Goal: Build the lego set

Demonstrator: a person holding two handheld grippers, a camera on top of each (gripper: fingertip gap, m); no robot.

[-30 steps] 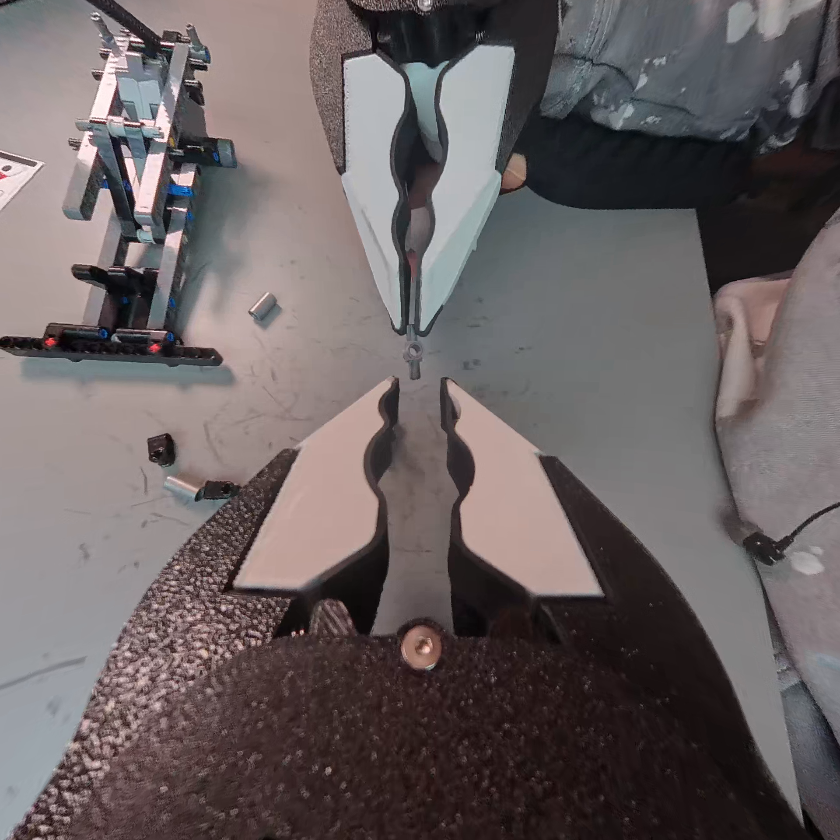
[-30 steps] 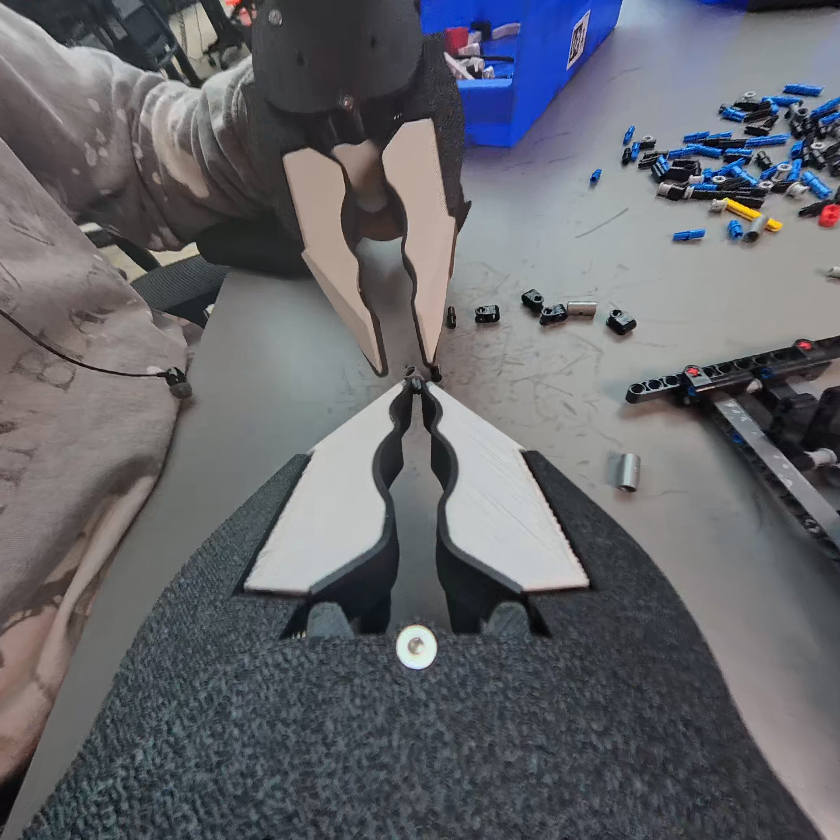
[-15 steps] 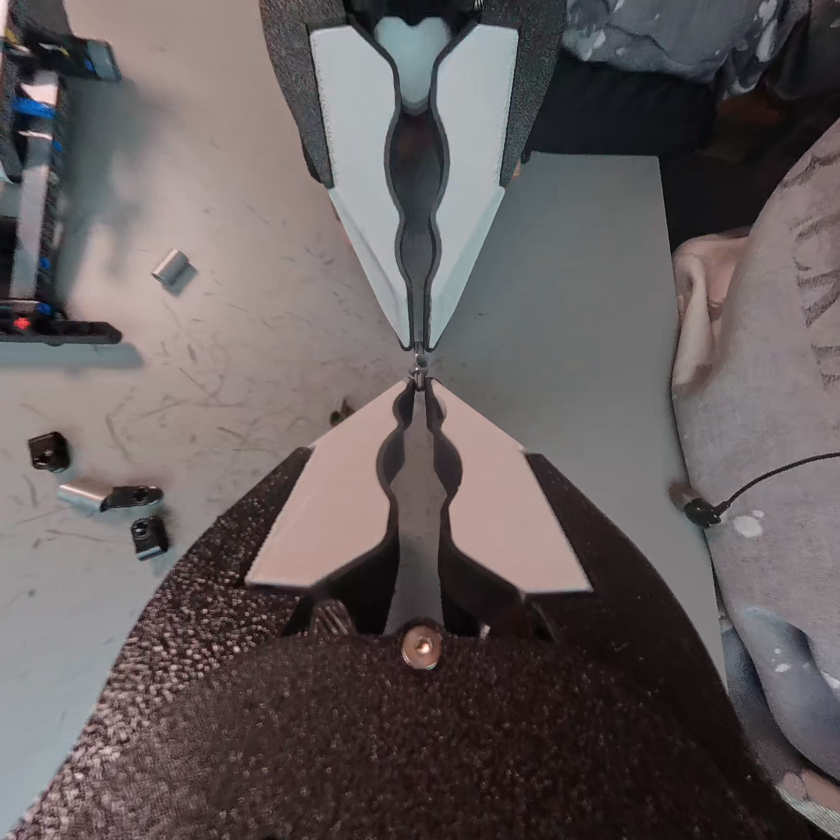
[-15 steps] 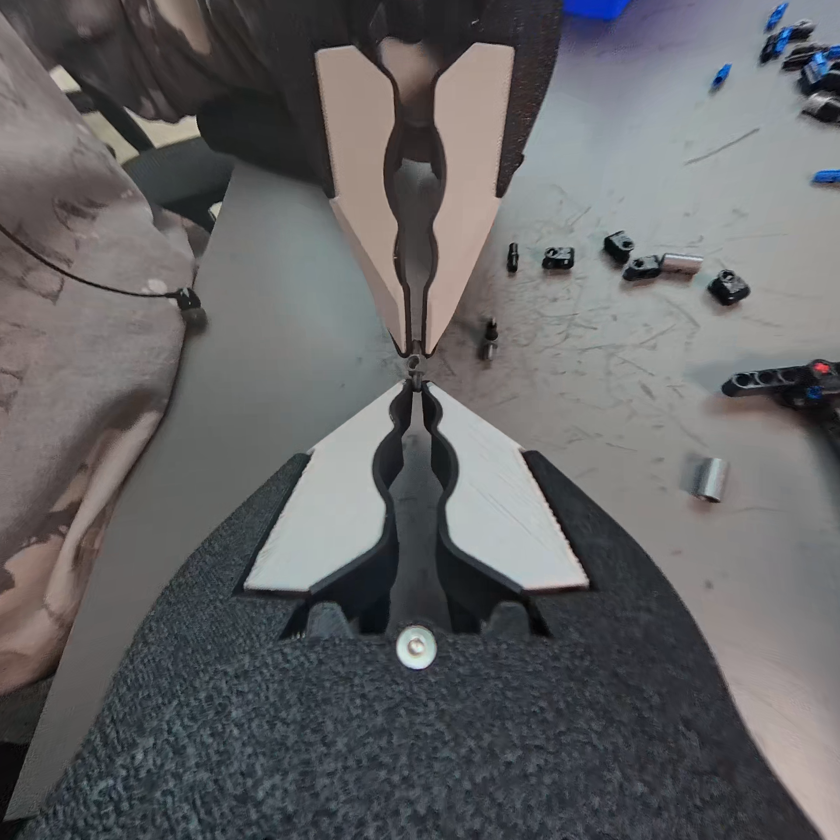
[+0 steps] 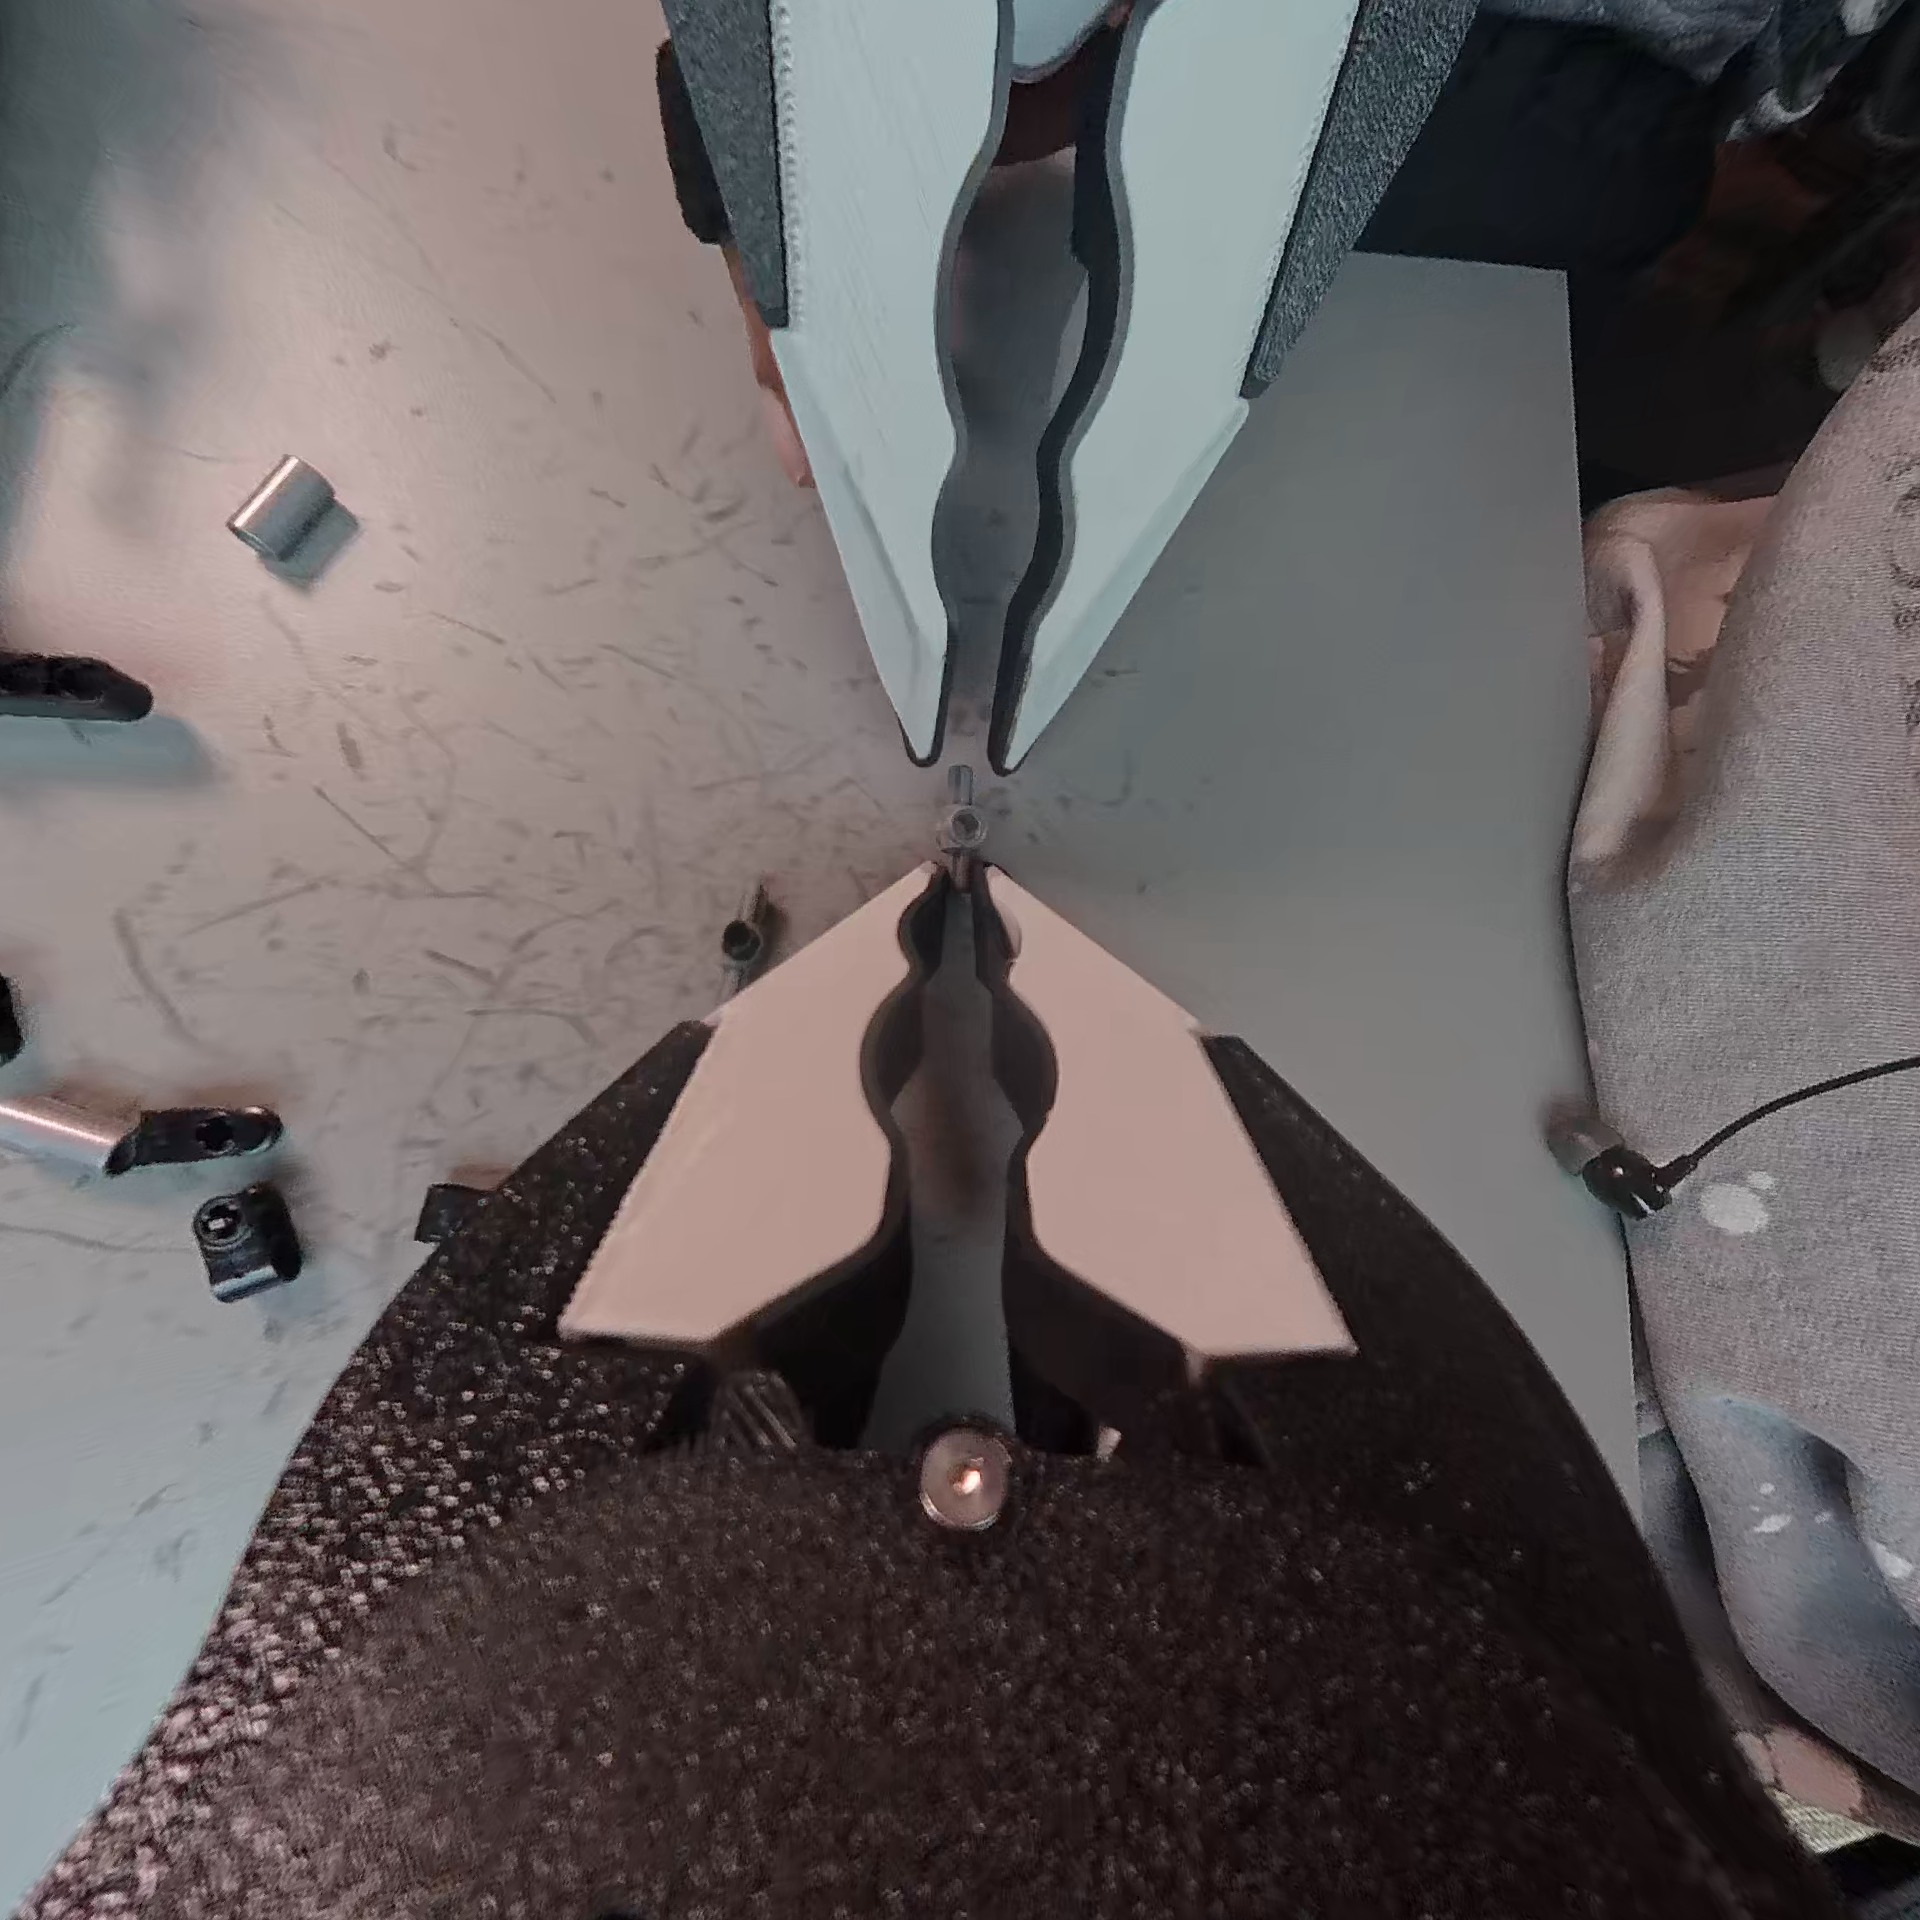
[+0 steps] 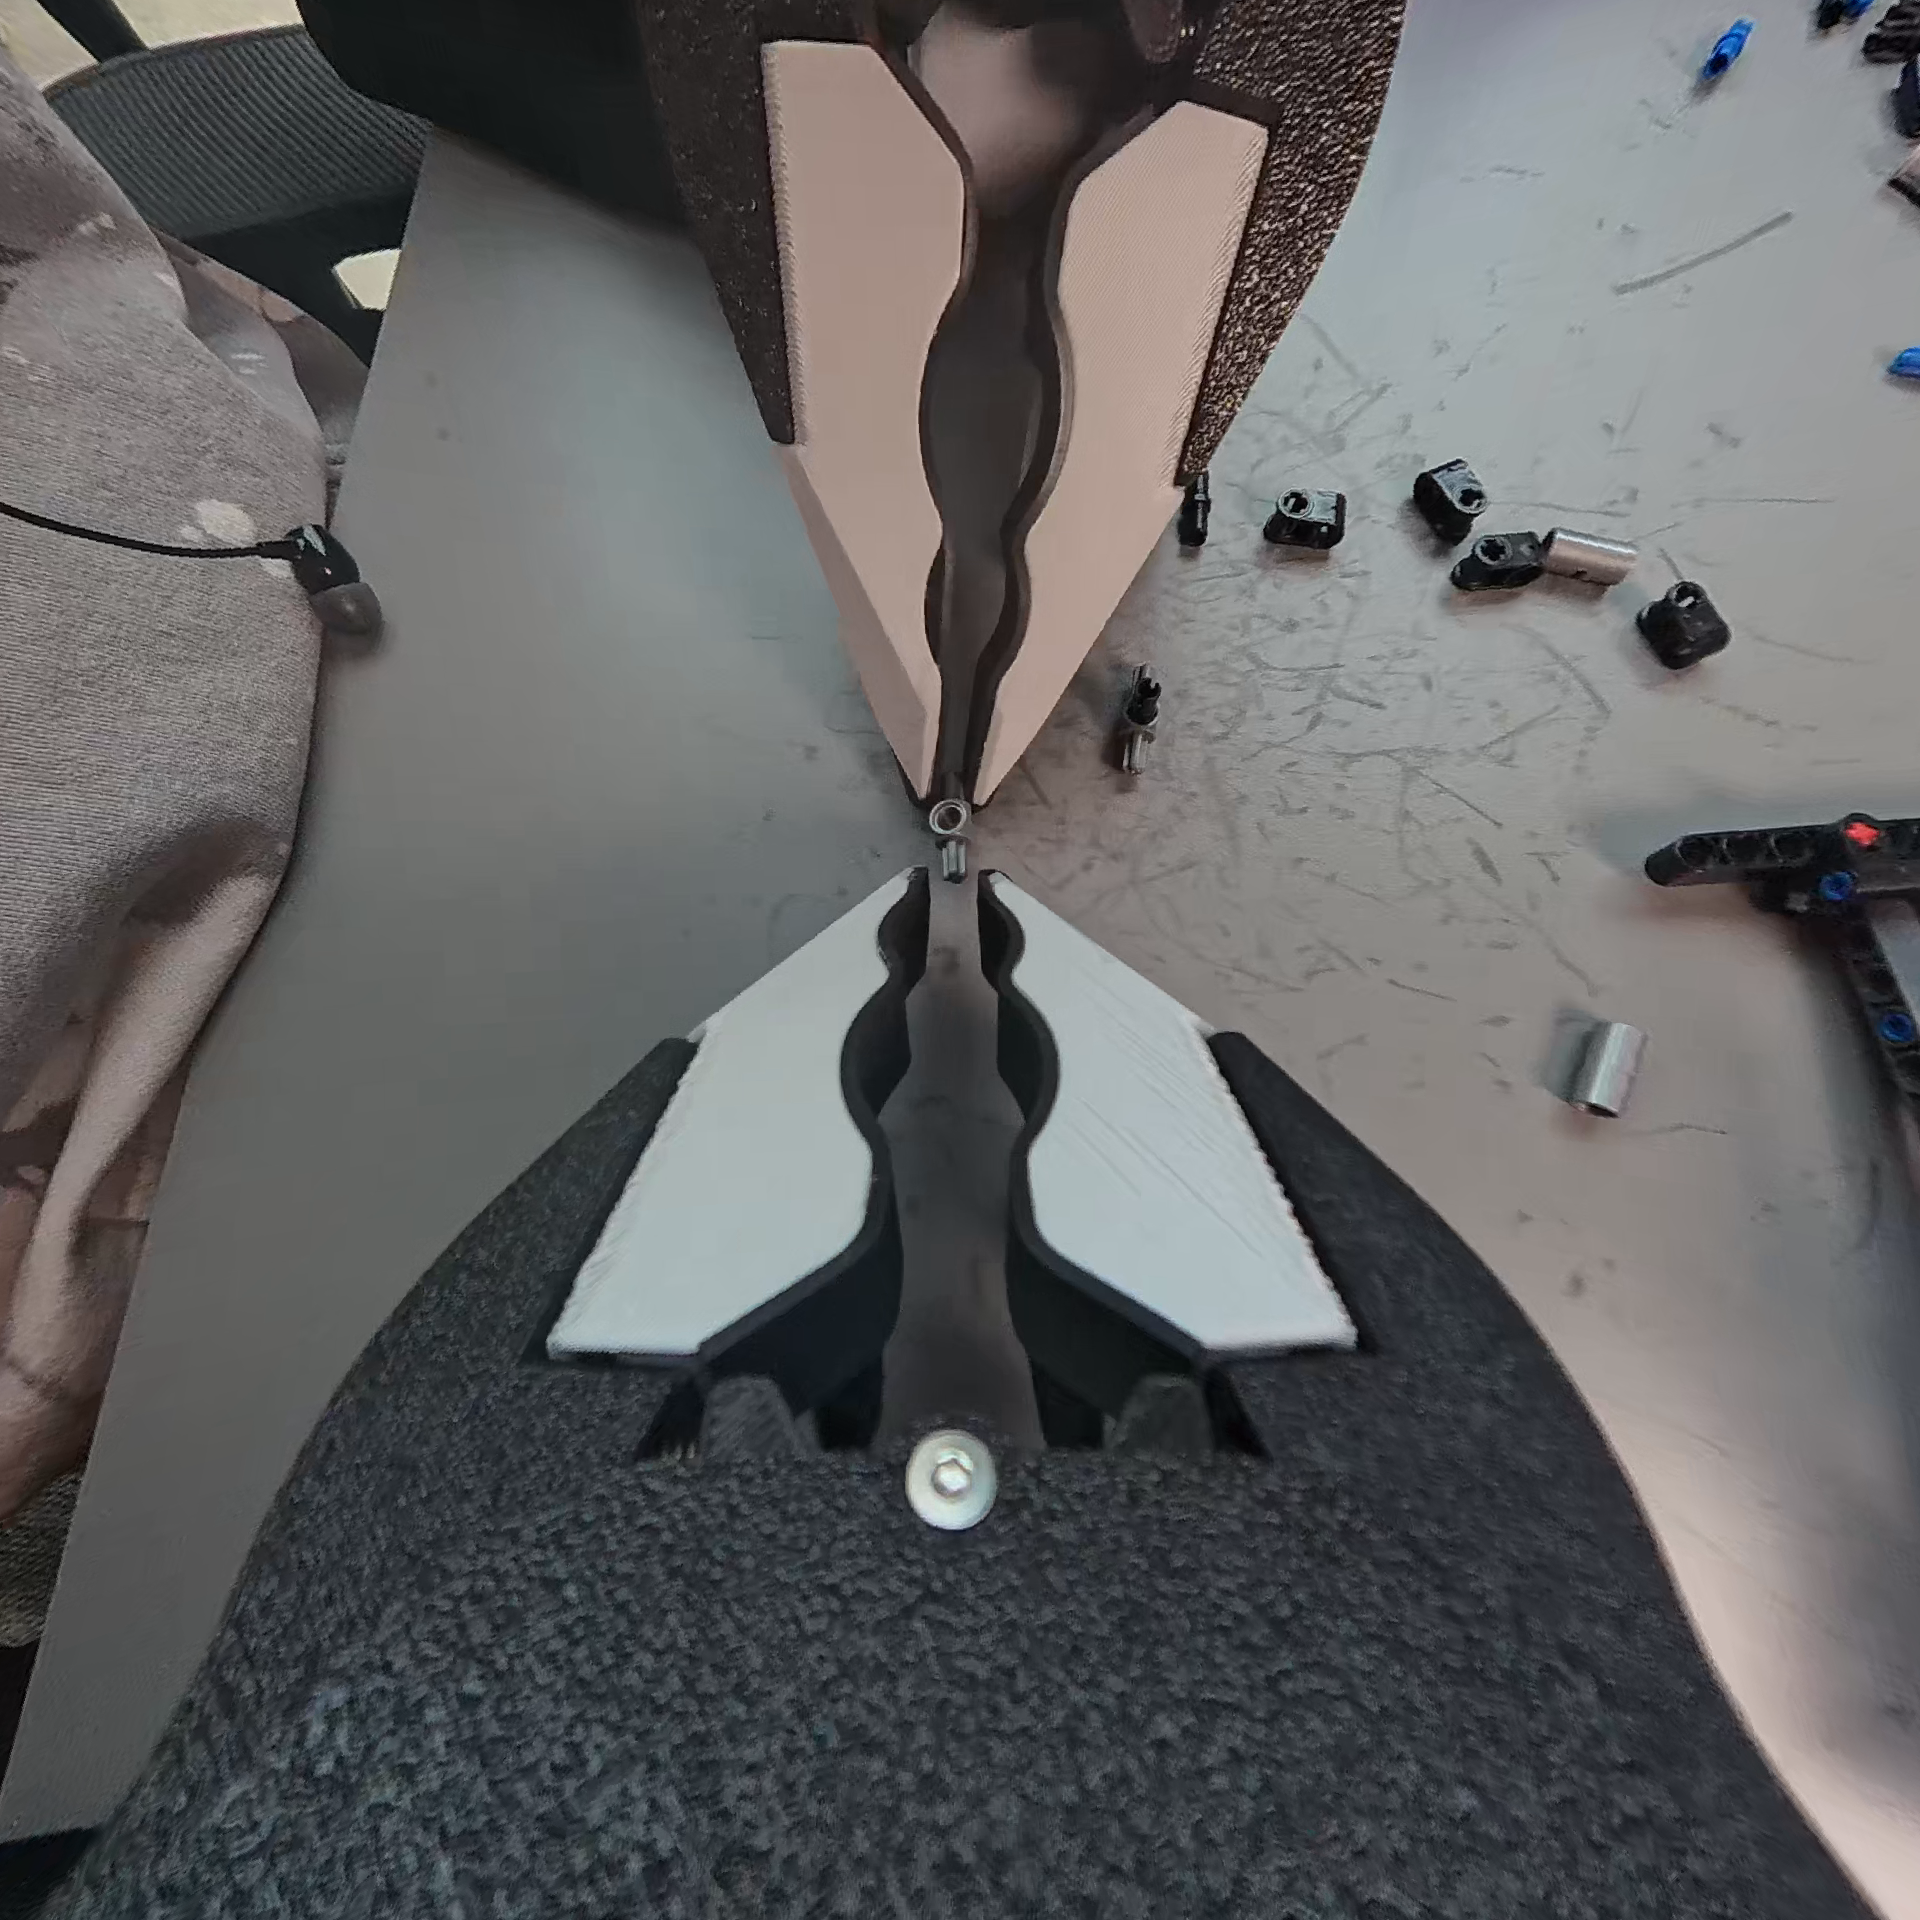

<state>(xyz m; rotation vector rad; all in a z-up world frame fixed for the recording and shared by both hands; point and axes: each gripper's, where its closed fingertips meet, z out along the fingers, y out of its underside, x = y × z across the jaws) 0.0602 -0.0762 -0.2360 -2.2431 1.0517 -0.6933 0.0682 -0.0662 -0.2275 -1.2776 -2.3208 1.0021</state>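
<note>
A small grey connector with a ring and a pin [image 5: 961, 826] hangs in the air between the two grippers, above the grey table [image 5: 1299, 727]. My left gripper [image 5: 961, 871] is shut on its near end. My right gripper [image 5: 963, 762] faces it tip to tip, its jaws slightly apart just beyond the pin's far end. In the right wrist view the right gripper [image 6: 953, 878] is open by a narrow gap. There the connector [image 6: 948, 821] sticks out of the left gripper [image 6: 948, 798] opposite, and its pin reaches down to the open tips.
A loose black pin [image 6: 1140, 717] lies just right of the tips. Several black connectors [image 6: 1304, 516] and two grey sleeves [image 6: 1605, 1065] lie farther right. A black beam of the partial build [image 6: 1787, 857] is at the right edge. A person's grey clothing [image 6: 135, 727] borders the table. Less than 4 cm separates the two grippers' tips.
A second ago the right gripper held the connector and the left was open. The left closed on it, both gripped it, and now the right has opened slightly.
</note>
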